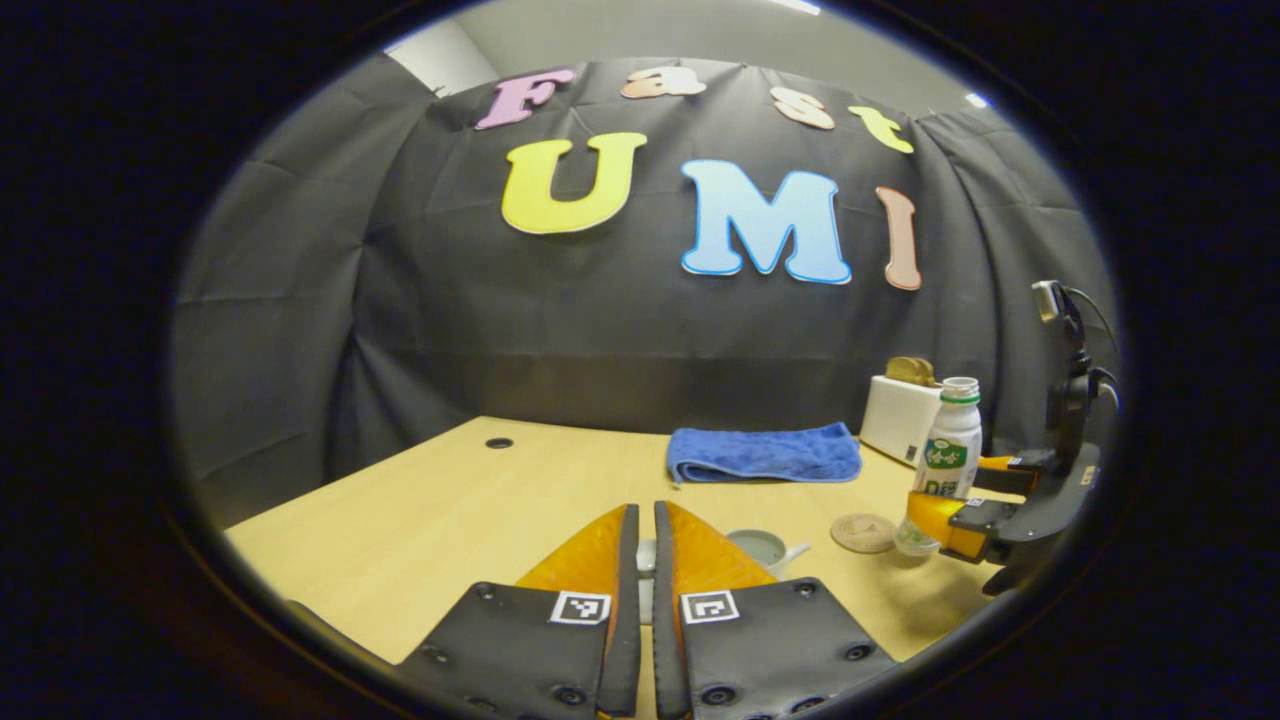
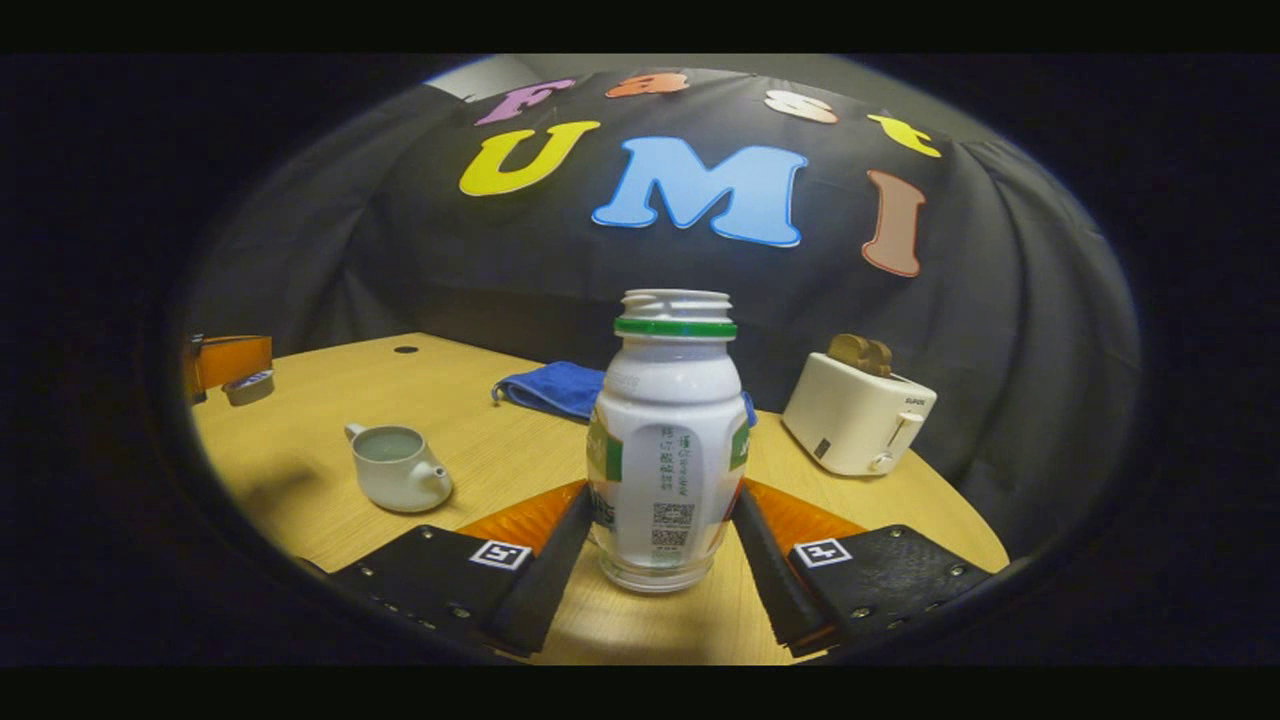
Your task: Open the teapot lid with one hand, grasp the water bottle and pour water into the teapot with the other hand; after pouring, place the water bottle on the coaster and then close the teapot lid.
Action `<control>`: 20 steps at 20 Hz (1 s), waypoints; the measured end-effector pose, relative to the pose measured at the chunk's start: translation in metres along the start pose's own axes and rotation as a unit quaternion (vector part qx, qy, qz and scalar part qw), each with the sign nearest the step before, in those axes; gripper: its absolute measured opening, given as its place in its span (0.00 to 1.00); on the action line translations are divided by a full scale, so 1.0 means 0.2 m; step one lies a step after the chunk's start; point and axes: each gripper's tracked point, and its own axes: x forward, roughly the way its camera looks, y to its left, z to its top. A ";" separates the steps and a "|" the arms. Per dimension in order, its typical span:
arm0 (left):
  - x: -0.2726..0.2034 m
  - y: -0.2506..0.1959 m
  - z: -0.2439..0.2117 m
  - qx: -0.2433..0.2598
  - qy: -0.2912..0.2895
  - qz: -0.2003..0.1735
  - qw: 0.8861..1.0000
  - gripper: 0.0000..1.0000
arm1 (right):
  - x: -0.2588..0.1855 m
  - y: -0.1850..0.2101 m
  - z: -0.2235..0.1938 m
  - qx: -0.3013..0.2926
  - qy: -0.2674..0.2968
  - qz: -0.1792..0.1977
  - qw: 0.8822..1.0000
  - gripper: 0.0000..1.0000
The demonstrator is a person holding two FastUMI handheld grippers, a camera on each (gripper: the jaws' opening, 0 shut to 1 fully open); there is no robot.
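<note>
Right gripper (image 2: 662,505) is clamped on the water bottle (image 2: 666,420), a finger on each side of the lower body. The bottle is upright and uncapped, so nothing spills in transit. Can't tell if its base touches the worktop (image 2: 480,450).

White toaster (image 2: 858,412) and folded blue towel (image 2: 550,388) sit at the back, out of the work path.

Teapot (image 2: 395,468) stands open left of the bottle with liquid showing inside, so the pour looks done.

Coaster (image 1: 862,532) lies just beside the bottle base in the left gripper view. Next step is probably setting the bottle down there.

Left gripper (image 1: 645,515) is nearly closed on the teapot lid (image 2: 248,387), parked off to the side and clear of the teapot mouth until the bottle is down.
</note>
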 end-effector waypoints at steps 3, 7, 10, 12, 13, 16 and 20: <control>0.11 -0.11 0.01 0.010 -0.003 -0.029 1.000 0.16 | -0.01 -0.03 0.01 0.014 -0.010 0.000 1.000 0.81; 0.25 -0.21 -0.03 0.017 0.002 -0.047 0.999 0.16 | -0.01 -0.07 0.02 0.021 -0.022 0.003 1.000 0.81; 0.32 -0.25 -0.07 0.020 0.009 -0.048 0.999 0.12 | 0.00 -0.10 0.03 0.022 -0.030 0.002 0.999 0.81; 0.36 -0.28 -0.09 0.026 0.012 -0.047 0.998 0.12 | 0.01 -0.11 0.02 0.025 -0.033 0.004 0.999 0.81; 0.37 -0.29 -0.10 0.029 0.013 -0.048 0.998 0.15 | 0.01 -0.11 0.02 0.028 -0.033 0.005 0.999 0.81; 0.39 -0.33 -0.13 0.032 0.015 -0.050 0.998 0.12 | 0.01 -0.12 0.01 0.036 -0.033 0.010 0.999 0.80; 0.41 -0.37 -0.16 0.040 0.017 -0.053 0.998 0.12 | 0.00 -0.13 0.00 0.047 -0.032 0.012 0.998 0.81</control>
